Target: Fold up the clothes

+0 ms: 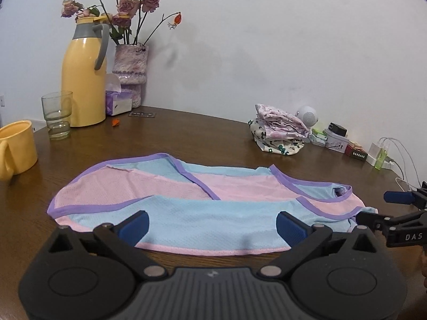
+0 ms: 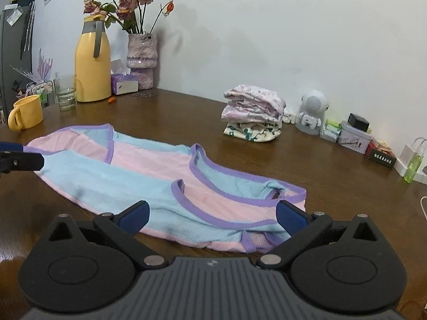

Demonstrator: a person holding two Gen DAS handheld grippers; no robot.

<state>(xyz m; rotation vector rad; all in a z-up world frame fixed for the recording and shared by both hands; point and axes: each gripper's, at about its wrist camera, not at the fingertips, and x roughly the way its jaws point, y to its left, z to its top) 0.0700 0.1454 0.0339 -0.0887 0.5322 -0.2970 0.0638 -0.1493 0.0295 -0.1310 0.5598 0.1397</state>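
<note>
Two tongs, both spread wide, nothing between the pads. Left tongs [image 1: 210,222] and right tongs [image 2: 212,213] hang over the near edge of a pink-and-blue mesh garment [image 1: 186,200] with purple trim, lying folded lengthwise on the brown counter [image 1: 200,136]. Far right, folded clothes stack [image 2: 252,117] by the wall. Far left: yellow thermos [image 1: 84,80], glass [image 1: 57,114], yellow mug [image 1: 17,146].

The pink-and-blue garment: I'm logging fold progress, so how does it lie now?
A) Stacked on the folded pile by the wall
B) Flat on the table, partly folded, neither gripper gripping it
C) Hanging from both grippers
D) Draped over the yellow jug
B: the garment lies flat on the table, with the left gripper and right gripper both open and empty.
</note>
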